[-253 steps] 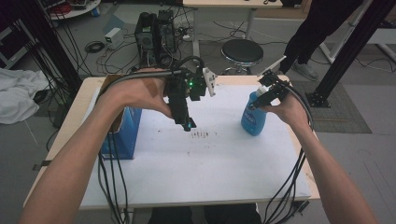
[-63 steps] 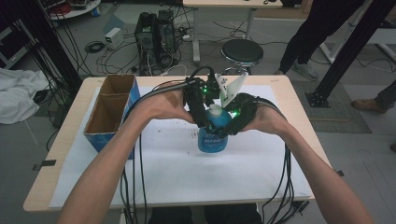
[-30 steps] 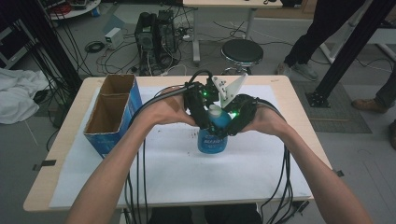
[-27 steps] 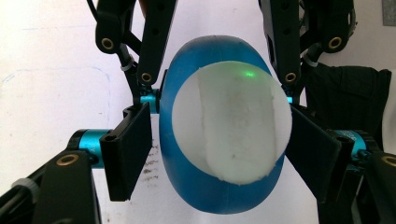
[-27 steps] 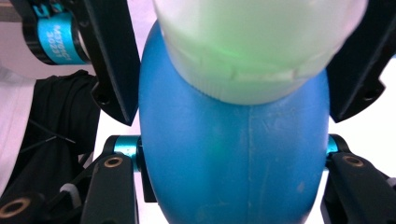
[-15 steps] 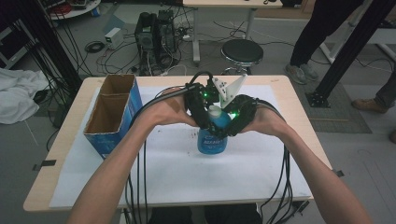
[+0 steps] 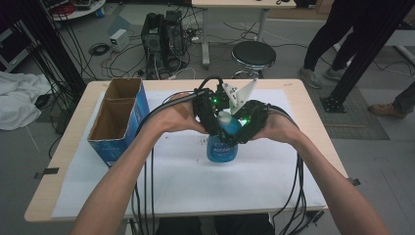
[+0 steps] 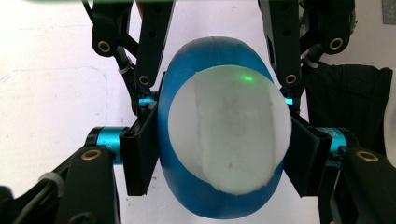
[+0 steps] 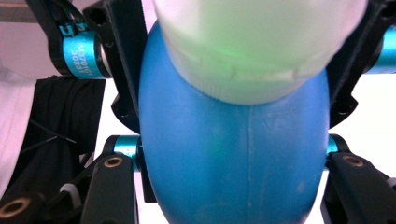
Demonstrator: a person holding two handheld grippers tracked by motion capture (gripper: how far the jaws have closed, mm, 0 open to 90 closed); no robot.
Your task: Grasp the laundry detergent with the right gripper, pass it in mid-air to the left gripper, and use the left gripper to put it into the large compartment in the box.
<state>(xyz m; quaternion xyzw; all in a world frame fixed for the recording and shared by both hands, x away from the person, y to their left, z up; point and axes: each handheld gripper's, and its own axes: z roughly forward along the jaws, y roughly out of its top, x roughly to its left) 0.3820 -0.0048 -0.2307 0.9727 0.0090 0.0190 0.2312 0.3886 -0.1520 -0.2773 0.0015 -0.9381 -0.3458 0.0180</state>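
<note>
Grippers first: we've got the left gripper [image 8: 215, 158] freshly closed on the white cap [image 8: 229, 135], right gripper [image 9: 233, 154] clamping the blue bottle [image 7: 222, 142] beside the cardboard box [image 7: 120, 120]; uneven twisting could tip it

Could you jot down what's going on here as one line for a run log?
object: blue plastic bottle with white cap, upright on table | left gripper: just closed on cap | right gripper: clamped on bottle body | open cardboard box: apart
</note>
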